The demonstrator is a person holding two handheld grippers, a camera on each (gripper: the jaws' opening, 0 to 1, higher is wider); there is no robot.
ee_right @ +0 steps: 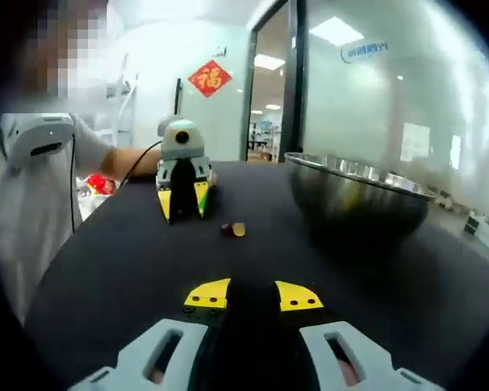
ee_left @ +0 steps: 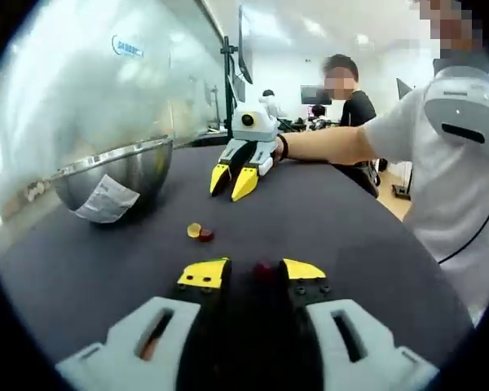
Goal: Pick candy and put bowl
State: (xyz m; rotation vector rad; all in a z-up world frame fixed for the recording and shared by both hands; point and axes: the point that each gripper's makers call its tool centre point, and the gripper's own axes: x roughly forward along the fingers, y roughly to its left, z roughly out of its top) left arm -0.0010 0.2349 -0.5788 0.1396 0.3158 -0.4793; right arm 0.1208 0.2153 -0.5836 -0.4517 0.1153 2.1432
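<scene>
Left gripper view: left gripper [ee_left: 254, 271] is pinching a dark red candy [ee_left: 263, 270]; right gripper [ee_left: 235, 182] is sitting spread near the steel bowl [ee_left: 114, 175], two candies [ee_left: 199, 232] lying mid-tabletop [ee_left: 350, 228]

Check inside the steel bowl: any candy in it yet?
Cannot tell. The bowl shows only its rim and outer wall; its inside is hidden. Two candies lie on the table outside it.

Yellow and red candies [ee_left: 200, 232], silver bowl [ee_left: 122, 175], black table [ee_left: 326, 220]
</scene>
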